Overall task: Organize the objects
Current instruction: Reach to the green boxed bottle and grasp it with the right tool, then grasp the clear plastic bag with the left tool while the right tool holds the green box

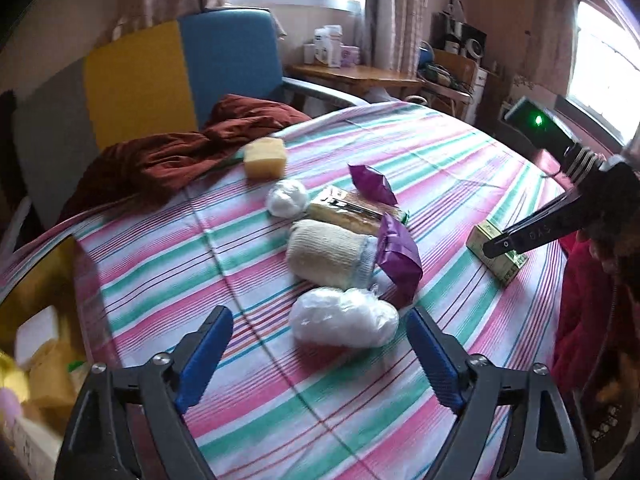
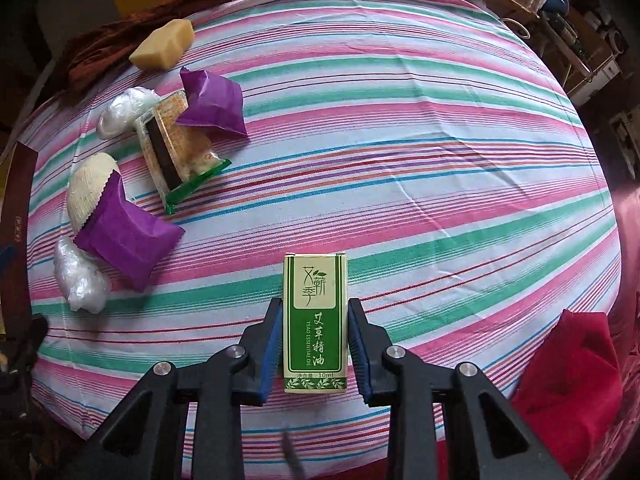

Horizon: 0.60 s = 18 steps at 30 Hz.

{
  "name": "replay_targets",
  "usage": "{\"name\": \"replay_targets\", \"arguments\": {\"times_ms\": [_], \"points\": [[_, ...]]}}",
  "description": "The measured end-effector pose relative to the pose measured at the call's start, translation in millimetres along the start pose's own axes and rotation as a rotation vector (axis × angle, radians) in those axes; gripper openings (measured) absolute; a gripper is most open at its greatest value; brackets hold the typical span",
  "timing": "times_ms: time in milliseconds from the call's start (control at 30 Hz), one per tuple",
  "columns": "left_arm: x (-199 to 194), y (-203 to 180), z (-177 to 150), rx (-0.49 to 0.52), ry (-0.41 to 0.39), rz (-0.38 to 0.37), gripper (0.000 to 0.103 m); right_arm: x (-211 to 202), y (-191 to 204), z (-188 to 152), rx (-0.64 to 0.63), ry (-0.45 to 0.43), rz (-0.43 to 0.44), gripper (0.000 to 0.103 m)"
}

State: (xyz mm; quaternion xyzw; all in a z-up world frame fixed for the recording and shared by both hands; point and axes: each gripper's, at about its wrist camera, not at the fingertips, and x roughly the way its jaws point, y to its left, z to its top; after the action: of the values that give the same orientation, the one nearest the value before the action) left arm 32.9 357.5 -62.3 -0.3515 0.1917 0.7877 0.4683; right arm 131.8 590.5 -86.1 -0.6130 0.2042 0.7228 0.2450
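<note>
On the striped tablecloth [image 1: 248, 240] lies a cluster: a white plastic bundle [image 1: 344, 318], a cream knitted roll [image 1: 326, 254], two purple packets [image 1: 400, 258] [image 1: 372, 184], a clear snack pack [image 1: 352, 210], a second white bundle [image 1: 286, 197] and a yellow sponge block [image 1: 265, 157]. My left gripper [image 1: 320, 322] is open, its blue pads either side of the near white bundle. My right gripper [image 2: 315, 312] stands around a green essential-oil box [image 2: 315, 322], the pads close to its sides; the box lies on the cloth. The box also shows in the left wrist view [image 1: 496, 254].
A dark red cloth [image 1: 168, 160] lies at the table's far left edge before a yellow and blue chair [image 1: 180, 68]. A red fabric piece [image 2: 572, 372] lies at the near right edge. A brown box [image 2: 14, 216] stands left of the table.
</note>
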Motion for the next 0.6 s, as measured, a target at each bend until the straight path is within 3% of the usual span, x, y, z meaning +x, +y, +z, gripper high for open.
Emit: {"name": "replay_targets", "arguments": {"times_ms": [333, 367, 433, 600], "points": [[43.1, -6.6, 1.5, 0.060, 0.068, -0.015, 0.092, -3.0, -2.2, -6.1, 0.001, -0.005, 0.026, 0.030], [46.1, -5.4, 1.6, 0.050, 0.073, -0.021, 0.088, -3.5, -2.3, -6.9, 0.001, -0.006, 0.029, 0.030], [53.4, -3.6, 1.4, 0.034, 0.094, -0.045, 0.072, -3.8, -2.8, -7.9, -0.001, -0.004, 0.031, 0.030], [51.8, -3.6, -3.8, 0.018, 0.083, -0.065, 0.064, -6.1, -1.2, -11.0, -0.017, -0.008, 0.034, 0.030]]}}
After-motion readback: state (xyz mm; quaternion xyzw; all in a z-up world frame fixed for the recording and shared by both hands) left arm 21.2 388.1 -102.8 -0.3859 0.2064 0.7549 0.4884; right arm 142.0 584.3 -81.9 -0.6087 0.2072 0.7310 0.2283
